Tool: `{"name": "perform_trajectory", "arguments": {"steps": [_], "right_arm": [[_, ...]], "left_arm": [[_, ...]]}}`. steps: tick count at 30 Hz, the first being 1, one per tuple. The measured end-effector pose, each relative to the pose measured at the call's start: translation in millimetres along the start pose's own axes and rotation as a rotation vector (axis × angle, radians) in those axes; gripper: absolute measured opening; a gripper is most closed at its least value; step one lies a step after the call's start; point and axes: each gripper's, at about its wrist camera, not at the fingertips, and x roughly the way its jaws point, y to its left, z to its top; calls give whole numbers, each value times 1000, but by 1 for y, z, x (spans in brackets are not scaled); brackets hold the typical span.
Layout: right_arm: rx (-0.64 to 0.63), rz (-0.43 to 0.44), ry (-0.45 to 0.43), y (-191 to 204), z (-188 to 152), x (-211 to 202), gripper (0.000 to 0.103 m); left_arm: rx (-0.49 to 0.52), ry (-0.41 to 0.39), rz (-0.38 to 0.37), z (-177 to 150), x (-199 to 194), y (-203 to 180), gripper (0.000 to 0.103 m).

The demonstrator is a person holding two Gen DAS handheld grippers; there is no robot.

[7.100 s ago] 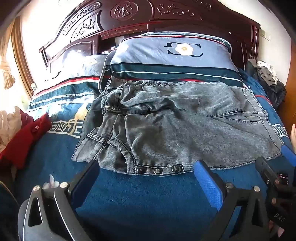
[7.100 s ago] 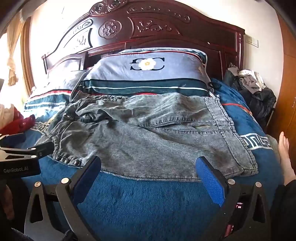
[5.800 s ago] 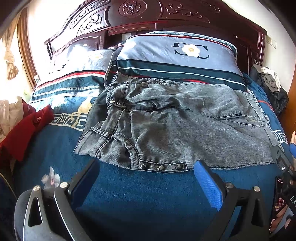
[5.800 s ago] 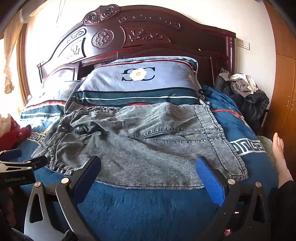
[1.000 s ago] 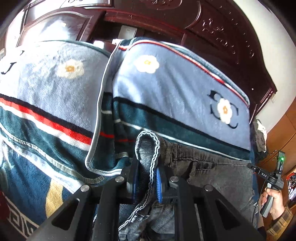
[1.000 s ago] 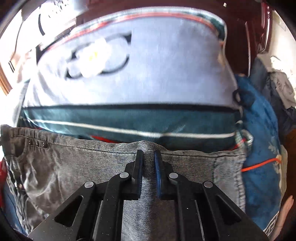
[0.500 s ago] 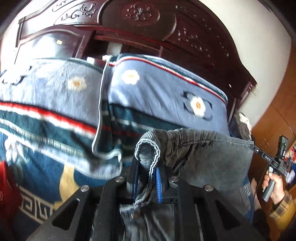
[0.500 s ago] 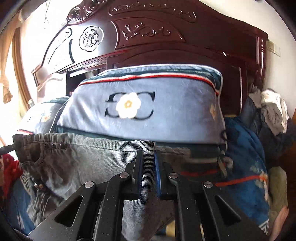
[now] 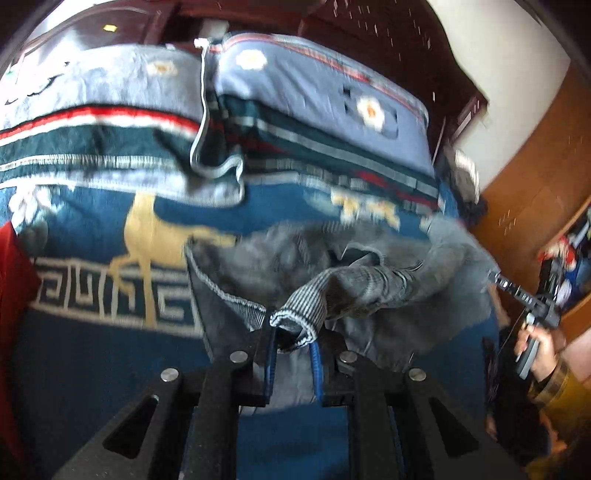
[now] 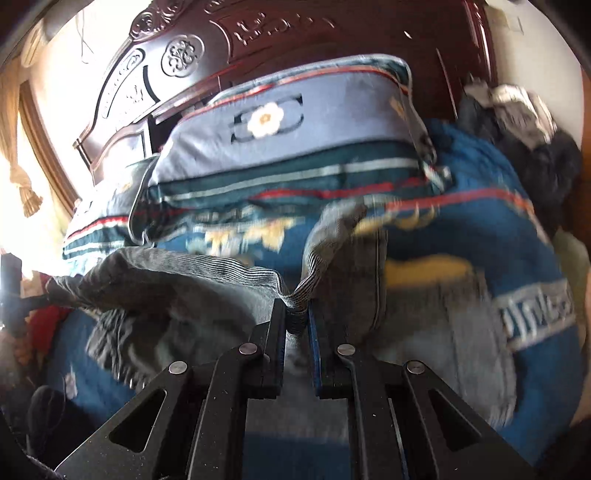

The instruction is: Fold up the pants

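Note:
Grey denim pants [image 9: 369,280] lie bunched on the blue bedspread [image 9: 92,350]. My left gripper [image 9: 293,338] is shut on a striped fold of the pants edge at its left end. My right gripper [image 10: 296,319] is shut on the same edge of the pants [image 10: 184,288] further right. The cloth is lifted between the two grippers and hangs over the part that lies on the bed. The right gripper's handle and the hand on it show at the right of the left wrist view [image 9: 532,306]. Both views are blurred.
Two blue-grey pillows [image 9: 314,96] [image 10: 295,136] lean on the carved dark headboard [image 10: 295,33]. Red cloth [image 9: 14,295] lies at the bed's left edge. A heap of dark clothes [image 10: 524,122] sits at the right by a wooden wardrobe [image 9: 535,166].
Both grippers have pulled the held pants edge back from the pillows toward the near side of the bed. The bedspread below the pillows is now uncovered.

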Motion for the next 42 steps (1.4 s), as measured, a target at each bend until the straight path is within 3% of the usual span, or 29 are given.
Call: {"name": "perform_trajectory", "arguments": {"steps": [6, 9, 11, 13, 15, 17, 22, 27, 34, 39, 42], "right_arm": [[39, -37, 162, -11, -59, 23, 12], [48, -54, 232, -13, -72, 37, 14], [81, -40, 252, -18, -72, 38, 20], [84, -39, 237, -18, -68, 31, 39], [83, -34, 213, -19, -61, 18, 50], [96, -27, 182, -24, -57, 5, 55], [205, 1, 103, -53, -41, -20, 62], [360, 58, 80, -81, -33, -11, 62], [481, 177, 121, -83, -48, 22, 56], [626, 225, 88, -105, -48, 36, 53], [665, 255, 52, -122, -34, 43, 53]], "left_arm": [[59, 219, 115, -32, 42, 10, 18], [71, 266, 166, -44, 49, 11, 18], [52, 260, 168, -47, 42, 12, 18], [31, 243, 168, -46, 29, 14, 23], [15, 212, 177, -42, 12, 18, 42], [-1, 167, 182, -36, -5, 21, 48], [-20, 58, 181, -12, -33, 11, 48], [18, 10, 100, 22, -17, -39, 48], [89, 75, -95, 78, 73, -149, 48], [152, 140, -165, 111, 138, -230, 55], [130, 193, -206, 127, 182, -262, 55]]}}
